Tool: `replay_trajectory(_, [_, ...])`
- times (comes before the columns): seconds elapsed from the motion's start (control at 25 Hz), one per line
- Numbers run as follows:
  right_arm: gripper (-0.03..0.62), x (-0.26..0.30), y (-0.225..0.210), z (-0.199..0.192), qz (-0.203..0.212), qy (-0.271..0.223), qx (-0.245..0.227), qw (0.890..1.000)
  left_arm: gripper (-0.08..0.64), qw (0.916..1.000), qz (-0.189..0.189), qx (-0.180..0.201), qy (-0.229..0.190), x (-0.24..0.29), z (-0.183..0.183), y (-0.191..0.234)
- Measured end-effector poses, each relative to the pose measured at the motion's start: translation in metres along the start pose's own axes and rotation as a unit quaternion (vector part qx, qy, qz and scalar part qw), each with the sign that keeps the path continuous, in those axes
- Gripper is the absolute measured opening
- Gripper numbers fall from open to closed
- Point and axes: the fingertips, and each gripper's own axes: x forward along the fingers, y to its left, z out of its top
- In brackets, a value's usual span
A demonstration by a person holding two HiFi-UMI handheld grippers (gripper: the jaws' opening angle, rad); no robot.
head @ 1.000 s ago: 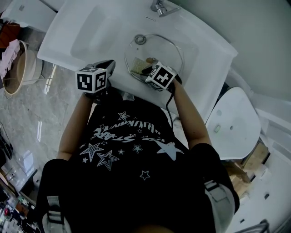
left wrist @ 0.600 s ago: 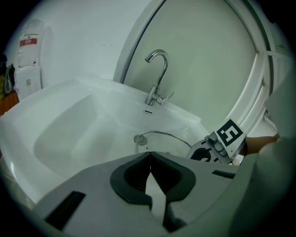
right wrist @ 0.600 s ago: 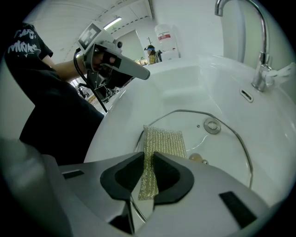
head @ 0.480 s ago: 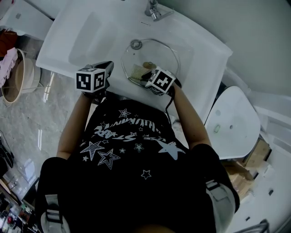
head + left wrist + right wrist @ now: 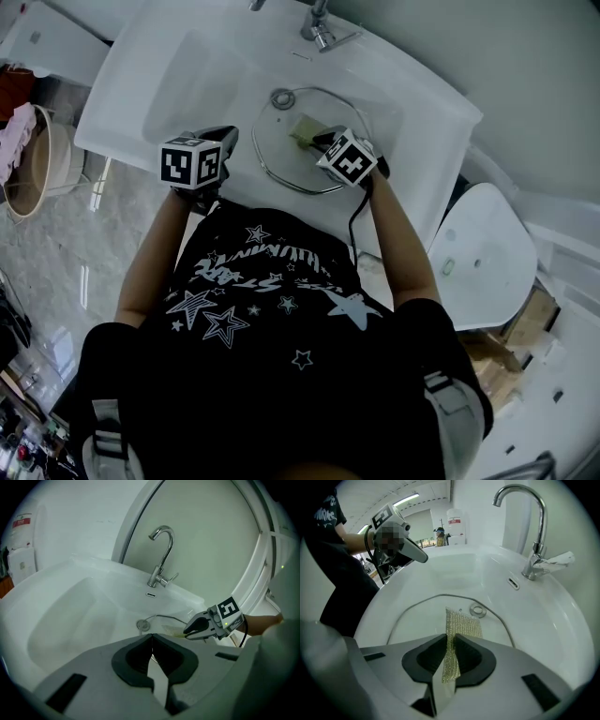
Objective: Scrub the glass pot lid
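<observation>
You face a white sink (image 5: pixel 159 56), chrome faucet (image 5: pixel 317 26) at its back rim. Basket (image 5: pixel 42 159) on marble floor (image 5: pixel 103 244) to your left. White rounded fixture (image 5: pixel 483 253) on your right.

The glass pot lid (image 5: pixel 419 618) in front of you is clear, smooth glass with a thin bright metal rim. It lies in a sink (image 5: pixel 454 569) with a glossy white, ceramic-looking finish, and the faucet (image 5: pixel 533 536) is polished chrome. Your scrub pad (image 5: pixel 461 623) is a coarse, yellowish woven mesh that looks rough. Your right gripper (image 5: pixel 450 641) and left gripper (image 5: pixel 151 639) show matt grey plastic shells with darker matt pads (image 5: pixel 424 660).
</observation>
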Motion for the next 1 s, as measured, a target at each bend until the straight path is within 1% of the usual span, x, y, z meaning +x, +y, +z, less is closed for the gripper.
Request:
replay_trajectory(0.2, [0.06,0.012,-0.034,-0.006,-0.022,0.032,-0.021,0.999,0.009,0.9999,0.0,-0.002,0.012,0.012,0.004,0.008])
replay_trajectory(0.44, [0.06,0.024,-0.067,-0.01,-0.04,0.047,-0.045,0.997,0.009,0.9997,0.0,-0.007,0.022,0.024,0.008,0.012])
replay_trajectory(0.76, [0.06,0.036,-0.092,-0.016,-0.045,0.061,-0.044,0.996,0.009,0.9995,0.001,-0.015,0.027,0.032,0.01,0.012])
replay_trajectory(1.0, [0.06,0.042,-0.093,-0.019,-0.043,0.061,-0.01,0.997,0.008,0.9994,0.001,-0.017,0.029,0.033,0.009,0.012])
